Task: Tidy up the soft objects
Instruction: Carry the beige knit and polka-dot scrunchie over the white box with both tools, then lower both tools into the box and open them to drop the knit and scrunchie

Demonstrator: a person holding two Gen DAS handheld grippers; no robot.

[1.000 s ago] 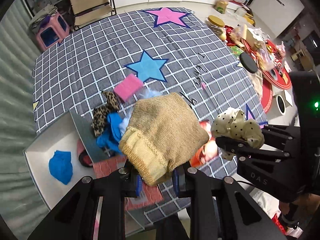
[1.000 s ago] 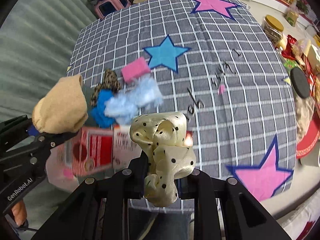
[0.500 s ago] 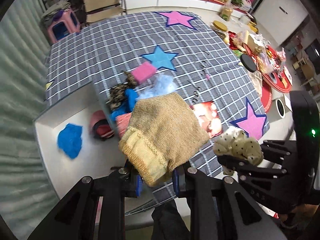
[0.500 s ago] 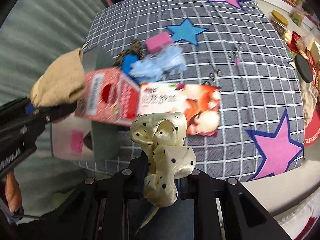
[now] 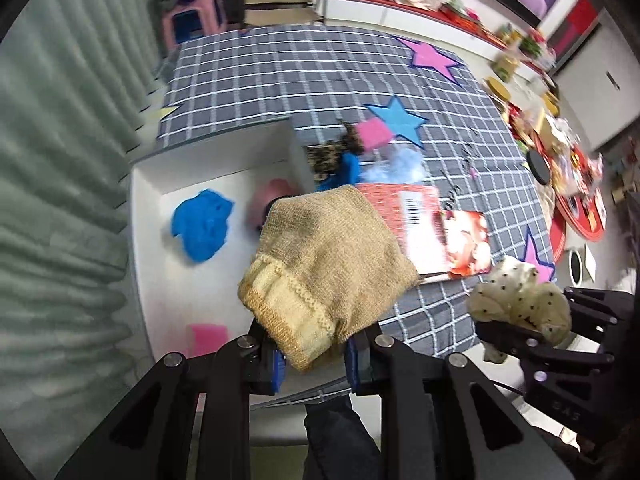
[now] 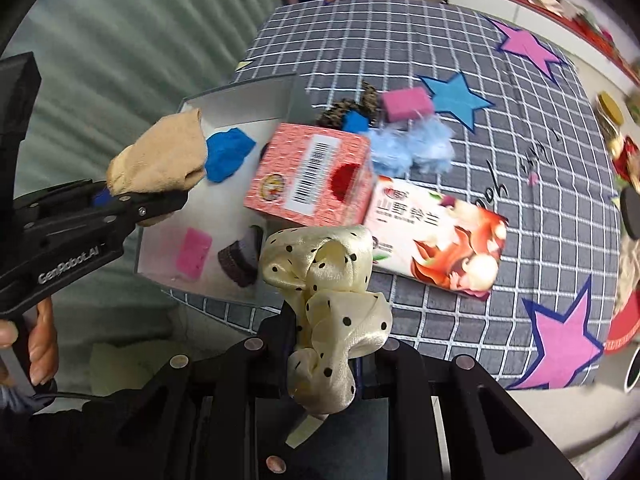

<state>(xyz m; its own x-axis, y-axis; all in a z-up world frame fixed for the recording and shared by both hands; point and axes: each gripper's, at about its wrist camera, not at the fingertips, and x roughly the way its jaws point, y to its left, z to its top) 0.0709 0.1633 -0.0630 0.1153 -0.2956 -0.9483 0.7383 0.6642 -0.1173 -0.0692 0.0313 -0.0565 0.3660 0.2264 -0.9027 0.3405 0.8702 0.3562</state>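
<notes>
Two soft items carried at once. Left tongs (image 5: 314, 354) clamped on tan knit sock (image 5: 324, 268), held above white box (image 5: 148, 248). Right tongs (image 6: 334, 354) clamped on cream polka-dot scrunchie (image 6: 326, 300), held near box edge. Step judged: transport to box, drop pending. Next: each item to be centred over box interior, then tongs opened. Blue cloth (image 5: 202, 226) and pink sponge (image 6: 194, 254) already in box.

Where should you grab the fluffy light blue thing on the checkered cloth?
Pinch the light blue fluff across its narrow middle, coming straight down from above. It lies loose and flat on the cloth, with the red box and pink sponge crowding its sides, so the top is probably the freest way in.
</notes>
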